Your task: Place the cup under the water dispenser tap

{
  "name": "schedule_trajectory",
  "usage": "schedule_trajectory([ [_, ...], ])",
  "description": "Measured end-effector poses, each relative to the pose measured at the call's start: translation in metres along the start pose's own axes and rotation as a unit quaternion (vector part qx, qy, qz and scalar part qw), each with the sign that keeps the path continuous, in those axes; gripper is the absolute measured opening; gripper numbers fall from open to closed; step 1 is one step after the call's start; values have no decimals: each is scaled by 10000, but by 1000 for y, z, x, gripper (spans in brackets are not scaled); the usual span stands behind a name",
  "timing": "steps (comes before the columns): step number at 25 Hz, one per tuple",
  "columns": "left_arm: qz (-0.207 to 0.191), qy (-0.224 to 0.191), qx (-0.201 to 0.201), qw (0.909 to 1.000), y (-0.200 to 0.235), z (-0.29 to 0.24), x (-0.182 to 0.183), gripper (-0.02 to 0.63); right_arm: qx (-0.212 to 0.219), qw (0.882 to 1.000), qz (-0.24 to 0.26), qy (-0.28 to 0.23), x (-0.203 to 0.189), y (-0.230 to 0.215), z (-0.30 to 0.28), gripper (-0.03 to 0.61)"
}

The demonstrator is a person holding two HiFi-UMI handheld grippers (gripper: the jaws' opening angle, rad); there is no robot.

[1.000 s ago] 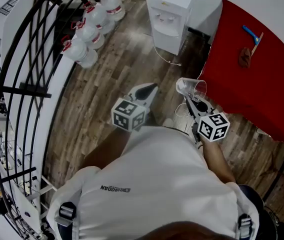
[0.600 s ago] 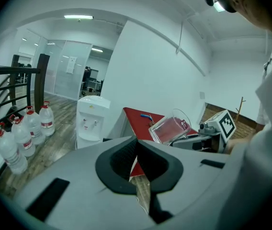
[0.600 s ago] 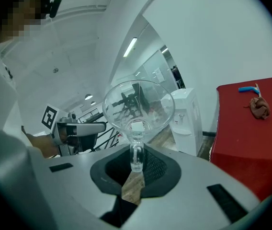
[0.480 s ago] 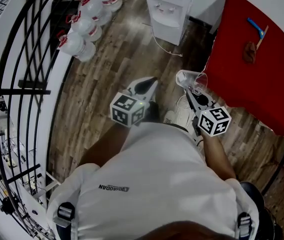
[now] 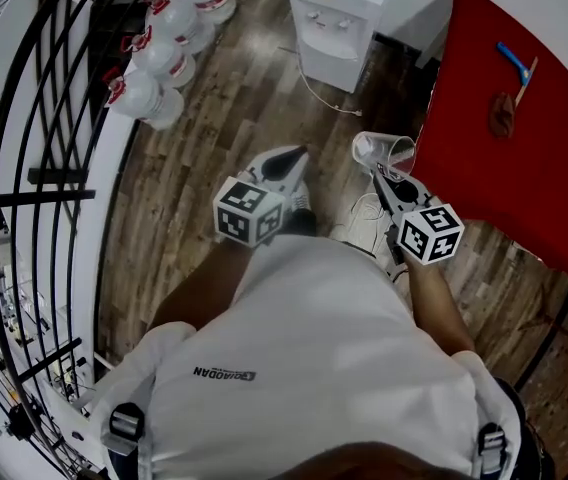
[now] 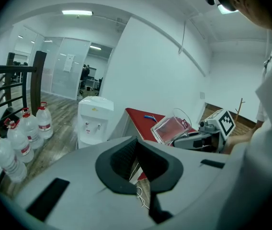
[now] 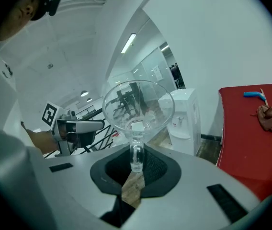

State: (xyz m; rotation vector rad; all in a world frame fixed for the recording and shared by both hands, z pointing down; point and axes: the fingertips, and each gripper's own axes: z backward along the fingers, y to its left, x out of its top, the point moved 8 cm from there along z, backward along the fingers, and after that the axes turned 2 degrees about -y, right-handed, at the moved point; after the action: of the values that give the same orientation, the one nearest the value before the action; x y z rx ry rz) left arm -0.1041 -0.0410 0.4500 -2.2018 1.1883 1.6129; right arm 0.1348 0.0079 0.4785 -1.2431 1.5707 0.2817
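The person has stepped nearer the water dispenser (image 5: 336, 13), which stands ahead of the right gripper (image 5: 378, 171) but well apart. That claw pinches the clear cup (image 5: 383, 150), tipped on its side. The left gripper (image 5: 289, 158) is closed, empty.

Showed clear, glossy plastic in the cup (image 5: 382, 152); smooth white plastic on the water dispenser (image 5: 336, 13) at twelve o'clock; matt red cloth over the tabletop (image 5: 494, 198) at two; faintly shiny wood-plank floor (image 5: 234, 98); black metal railing (image 5: 62, 175) at nine.
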Motion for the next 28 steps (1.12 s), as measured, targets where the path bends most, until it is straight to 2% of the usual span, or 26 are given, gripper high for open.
schedule_trajectory([
  [9, 0, -323, -143, 9994, 56, -18, 39, -3, -124, 9997, 212, -1, 43, 1, -50, 40],
  [14, 4, -345, -273, 9990, 85, -21, 50, -3, -255, 9994, 242, -37, 60, 9, -73, 40],
  [21, -22, -257, -512, 9984, 120, -26, 50, -3, -420, 9989, 179, 46, 61, 19, -104, 40],
  [28, 55, -284, -507, 9983, 136, -17, 47, -3, -519, 9982, 121, 268, 59, 18, -123, 40],
])
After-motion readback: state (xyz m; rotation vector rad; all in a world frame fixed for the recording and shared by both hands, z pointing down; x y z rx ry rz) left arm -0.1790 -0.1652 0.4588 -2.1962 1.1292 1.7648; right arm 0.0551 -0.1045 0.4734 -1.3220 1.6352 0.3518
